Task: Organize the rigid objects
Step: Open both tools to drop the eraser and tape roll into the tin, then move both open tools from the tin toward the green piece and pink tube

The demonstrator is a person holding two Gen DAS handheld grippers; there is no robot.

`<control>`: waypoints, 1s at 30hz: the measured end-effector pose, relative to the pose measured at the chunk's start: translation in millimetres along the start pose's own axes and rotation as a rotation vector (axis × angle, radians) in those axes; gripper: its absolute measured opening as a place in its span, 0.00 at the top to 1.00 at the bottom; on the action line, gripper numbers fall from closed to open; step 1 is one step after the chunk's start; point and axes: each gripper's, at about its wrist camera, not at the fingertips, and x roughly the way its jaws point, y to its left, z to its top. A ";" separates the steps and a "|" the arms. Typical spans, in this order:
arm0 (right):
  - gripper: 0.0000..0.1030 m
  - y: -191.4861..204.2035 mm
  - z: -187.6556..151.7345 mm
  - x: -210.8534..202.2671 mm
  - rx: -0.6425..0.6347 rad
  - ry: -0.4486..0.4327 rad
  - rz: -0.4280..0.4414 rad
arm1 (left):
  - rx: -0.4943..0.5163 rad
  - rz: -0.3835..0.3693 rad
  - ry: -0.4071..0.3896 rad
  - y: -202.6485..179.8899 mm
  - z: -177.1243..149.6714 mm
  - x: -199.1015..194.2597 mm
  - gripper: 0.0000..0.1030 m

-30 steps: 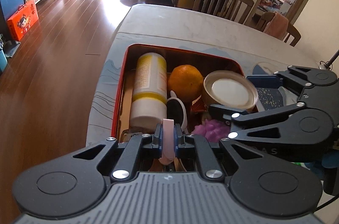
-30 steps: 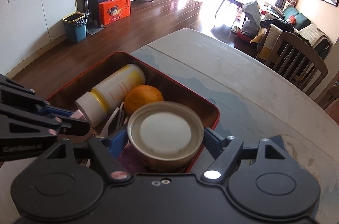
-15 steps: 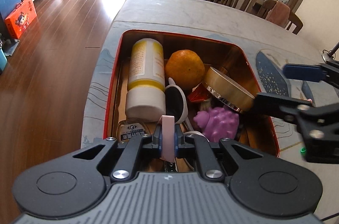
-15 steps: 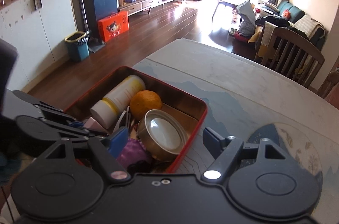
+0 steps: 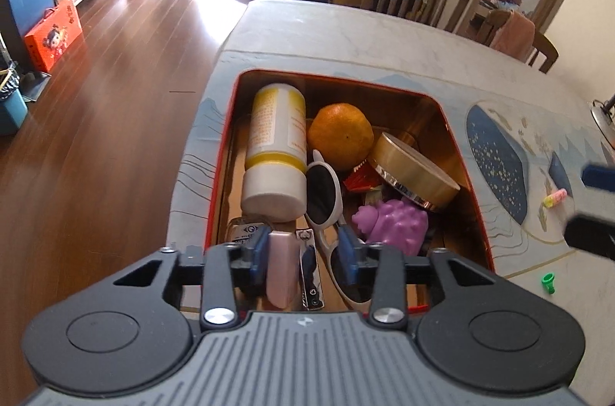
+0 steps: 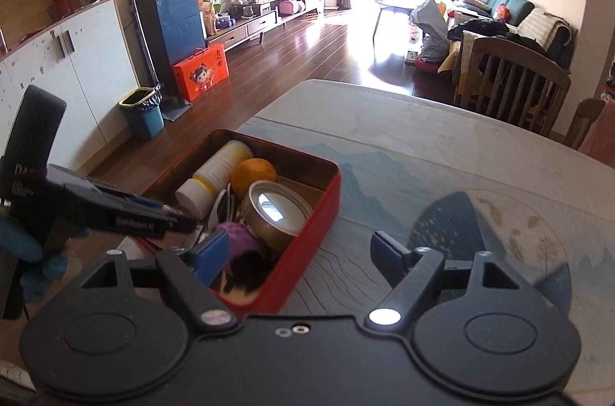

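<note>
**A:** Start at the left end of the red tin [image 5: 226, 152]. What is different there?

**B:** Your left gripper [image 5: 303, 258] was clamped on the pink flat piece [image 5: 280, 267] a second ago. Now its jaws are opening, and the piece stands between them, leaning against the left pad at the near left end of the tin. The pads no longer squeeze it, so I judge it delivered.

**A:** And the rest of the tin?

**B:** The yellow-and-white bottle [image 5: 277, 144] lies along the tin's left wall. The orange [image 5: 340, 136] sits to its right at the far end, with the white sunglasses [image 5: 323, 192] nearer you. The purple toy [image 5: 392, 222] rests at the near right.

**A:** The round gold tin?

**B:** A second ago your right gripper [image 6: 298, 254] was around the round gold tin [image 5: 415, 171]. Now it leans tilted on the items at the red tin's right side, free of your pads. Your right gripper has drawn back to the right of the red tin, spread wide and empty.

**A:** So what remains?

**B:** Right of the red tin, on the table [image 5: 384, 40], a small pink-and-yellow thing [image 5: 555, 197] and a small green piece [image 5: 548, 279] lie loose. I judge those come next.
</note>
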 end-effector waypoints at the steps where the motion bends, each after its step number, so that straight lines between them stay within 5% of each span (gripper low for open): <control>1: 0.21 -3.4 -3.1 -4.0 0.007 0.000 0.000 | -0.005 0.001 -0.009 -0.6 0.1 -3.9 0.54; 9: 0.16 -39.1 -31.9 -40.0 0.038 -0.014 -0.024 | 0.008 0.037 -0.113 -24.4 -3.7 -45.4 0.52; 16: 0.10 -80.6 -52.8 -65.0 0.079 -0.029 -0.037 | 0.038 0.027 -0.204 -69.0 -8.3 -75.3 0.36; 30: 0.00 -165.7 -71.5 -83.1 0.061 -0.036 -0.056 | 0.071 -0.015 -0.227 -169.4 -19.6 -62.5 0.20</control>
